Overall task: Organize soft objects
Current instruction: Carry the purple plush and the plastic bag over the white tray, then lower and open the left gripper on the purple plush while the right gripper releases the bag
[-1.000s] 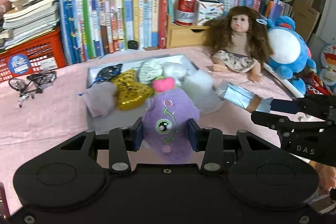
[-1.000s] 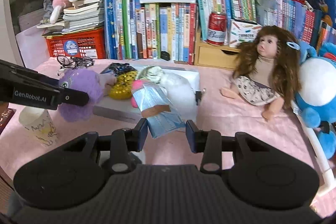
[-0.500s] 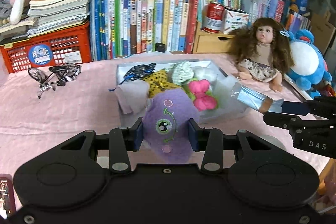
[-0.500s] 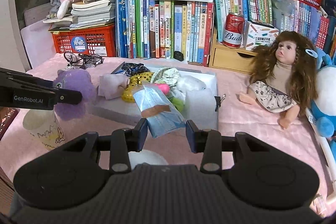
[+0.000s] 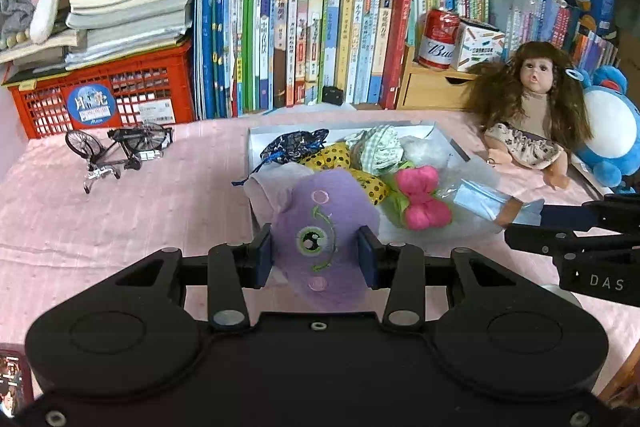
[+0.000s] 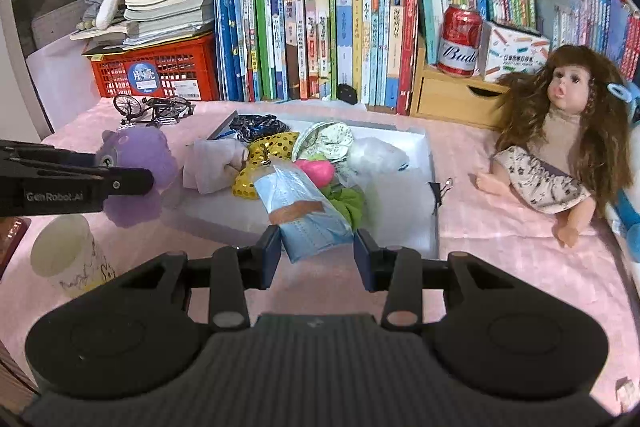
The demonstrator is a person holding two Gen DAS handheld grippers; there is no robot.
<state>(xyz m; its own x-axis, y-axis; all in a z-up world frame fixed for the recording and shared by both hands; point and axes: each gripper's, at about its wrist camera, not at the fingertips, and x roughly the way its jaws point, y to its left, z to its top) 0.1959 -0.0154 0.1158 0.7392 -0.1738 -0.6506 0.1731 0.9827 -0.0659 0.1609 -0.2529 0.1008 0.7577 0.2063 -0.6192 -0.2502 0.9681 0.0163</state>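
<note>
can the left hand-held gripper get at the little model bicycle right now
Probably not yet. The path across the pink cloth to the model bicycle looks clear, but the left hand-held gripper is already shut on the purple plush, so it would need to drop that first.

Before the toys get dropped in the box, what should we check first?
1. Left gripper squeezing the purple plush toy firmly: ok.
2. Right gripper holding the blue packet of face masks: ok.
3. White box near enough, right ahead of both grippers: ok.
4. Room in the box: not ok, it is crowded with the pink bow, yellow spotted bow and grey cloth.
5. Paper cup out of the way, below the left gripper: cannot tell.
6. Doll clear of the box: ok.
</note>
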